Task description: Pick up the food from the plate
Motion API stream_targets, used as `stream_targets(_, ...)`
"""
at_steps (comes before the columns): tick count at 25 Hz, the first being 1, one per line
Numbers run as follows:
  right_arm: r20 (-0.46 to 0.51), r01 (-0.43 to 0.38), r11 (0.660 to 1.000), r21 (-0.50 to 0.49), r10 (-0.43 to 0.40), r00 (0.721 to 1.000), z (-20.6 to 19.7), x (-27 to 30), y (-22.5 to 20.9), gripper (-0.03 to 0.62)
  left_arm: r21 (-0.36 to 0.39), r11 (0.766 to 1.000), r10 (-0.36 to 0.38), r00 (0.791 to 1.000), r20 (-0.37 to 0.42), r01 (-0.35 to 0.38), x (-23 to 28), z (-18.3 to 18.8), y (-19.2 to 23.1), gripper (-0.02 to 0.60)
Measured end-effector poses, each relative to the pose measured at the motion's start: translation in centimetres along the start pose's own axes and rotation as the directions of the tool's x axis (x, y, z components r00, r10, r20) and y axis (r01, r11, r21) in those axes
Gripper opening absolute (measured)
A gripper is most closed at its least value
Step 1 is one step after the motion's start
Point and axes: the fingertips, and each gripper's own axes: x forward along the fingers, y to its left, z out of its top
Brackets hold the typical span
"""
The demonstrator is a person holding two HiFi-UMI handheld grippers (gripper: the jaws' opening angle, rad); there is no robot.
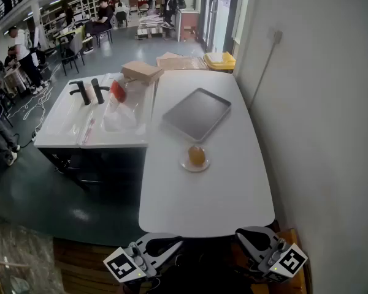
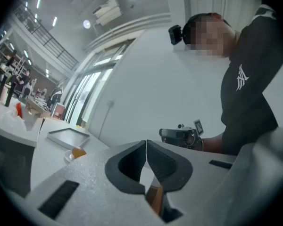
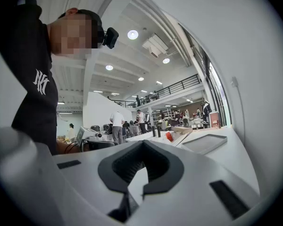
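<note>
An orange piece of food [image 1: 196,155] lies on a small white plate [image 1: 185,163] in the middle of the white table [image 1: 214,198]. In the left gripper view the food [image 2: 78,151] shows far off to the left. Both grippers hang level below the table's near edge, far from the plate. My left gripper [image 1: 169,245] is shut and empty, its jaws [image 2: 146,149] touching. My right gripper [image 1: 248,236] is shut too, with nothing in its jaws [image 3: 142,147]. The two point towards each other.
A grey tray [image 1: 196,113] lies beyond the plate. A white sink counter [image 1: 61,133] with black taps [image 1: 86,92] adjoins the table on the left, with a cardboard box [image 1: 142,71] behind. A white wall [image 1: 319,103] runs along the right. People stand far back.
</note>
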Motion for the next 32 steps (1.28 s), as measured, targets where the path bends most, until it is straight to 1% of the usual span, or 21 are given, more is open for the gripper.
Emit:
stream_targets(3,-0.002,0.016,1.000,-0.010,-0.016,1.000,-0.1,0.7,-0.2,0.002,-0.015,1.000,-0.008,1.000,-0.012,0.008,-0.1,-0.7,0.3,0.006)
stream_targets(6,0.007,0.022,1.000,-0.020,-0.022,1.000,0.1,1.4,0.0,0.002,-0.028,0.998,-0.050,0.999,0.005,0.050,-0.4,-0.5,0.1,0.006)
stream_targets(10,0.009,0.017,1.000,-0.015,-0.017,1.000,0.0,1.6,0.1,0.002,-0.030,0.998,-0.053,0.998,-0.017,0.053,-0.3,-1.2,0.8,0.006)
stream_targets(15,0.060,0.037,0.999,0.016,-0.038,0.997,2.1,1.0,0.1,0.003,-0.019,0.997,-0.080,0.997,-0.001,0.080,-0.2,-0.6,0.3,0.006)
stream_targets(19,0.065,0.054,0.999,0.007,-0.054,0.996,2.6,-0.2,-0.1,0.003,-0.045,0.995,-0.084,0.996,0.001,0.084,0.0,-1.0,1.2,0.006)
stream_targets(23,0.080,0.074,0.997,0.017,-0.075,0.994,2.7,-0.8,-1.0,0.003,-0.031,0.996,-0.089,0.996,-0.016,0.088,0.7,-1.1,2.1,0.006)
stream_targets(27,0.087,0.083,0.996,0.020,-0.085,0.993,3.3,0.4,-2.4,0.003,-0.034,0.996,-0.083,0.996,-0.020,0.082,2.3,-1.1,3.7,0.006)
stream_targets(30,0.050,0.083,0.996,0.016,-0.084,0.995,2.0,0.8,-3.7,0.003,-0.031,0.997,-0.067,0.997,-0.046,0.066,3.2,-1.0,4.9,0.006)
stream_targets(32,0.044,0.071,0.997,0.033,-0.073,0.996,1.6,1.8,-4.9,0.003,-0.023,0.998,-0.054,0.996,-0.068,0.053,4.0,-0.8,6.1,0.006)
